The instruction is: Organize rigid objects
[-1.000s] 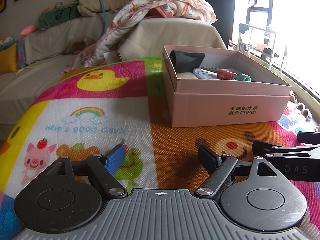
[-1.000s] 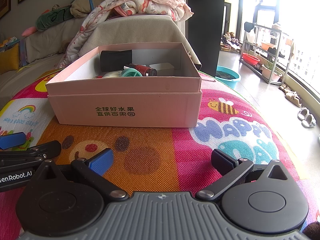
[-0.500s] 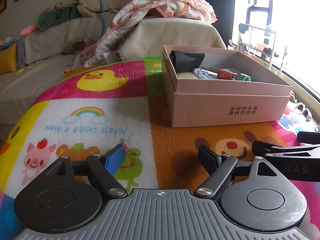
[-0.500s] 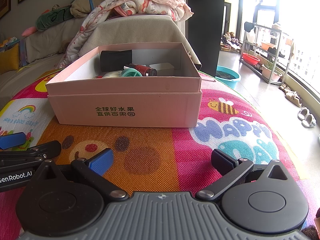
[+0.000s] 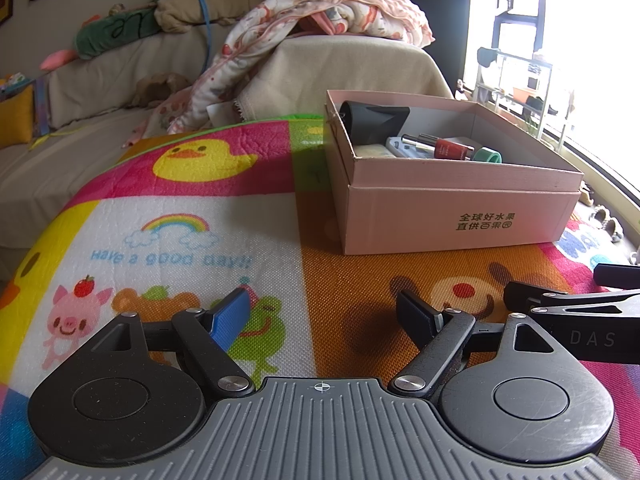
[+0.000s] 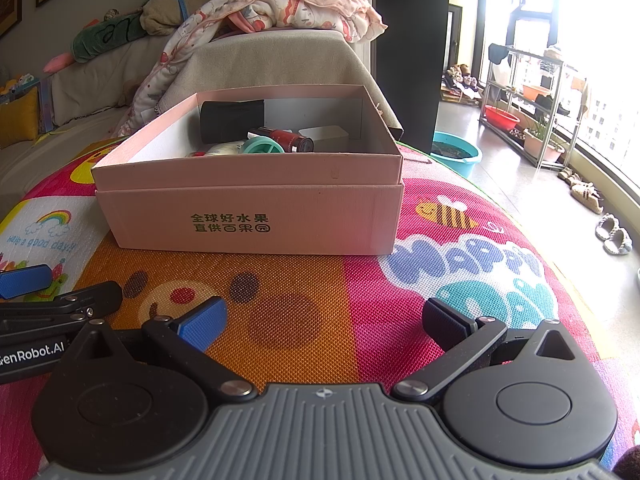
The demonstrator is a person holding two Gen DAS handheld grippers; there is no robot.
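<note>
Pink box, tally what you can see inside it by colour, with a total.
In the pink box:
Black: 1, black cylinder
Red: 1, red bottle
Teal: 1, teal ring
White or pale: 2, white box, pale item
Total: 5 visible; more may be hidden.

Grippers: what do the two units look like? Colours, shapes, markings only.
Both look alike: a ribbed grey base, two round black discs, black linkage arms with silver pivot screws. On each, one pad is blue and the other black. The left gripper shows white "GenRobot.AI" lettering on its side in the right wrist view; the right gripper shows "DAS" in the left wrist view. No cables, sleeves or hands visible.
</note>
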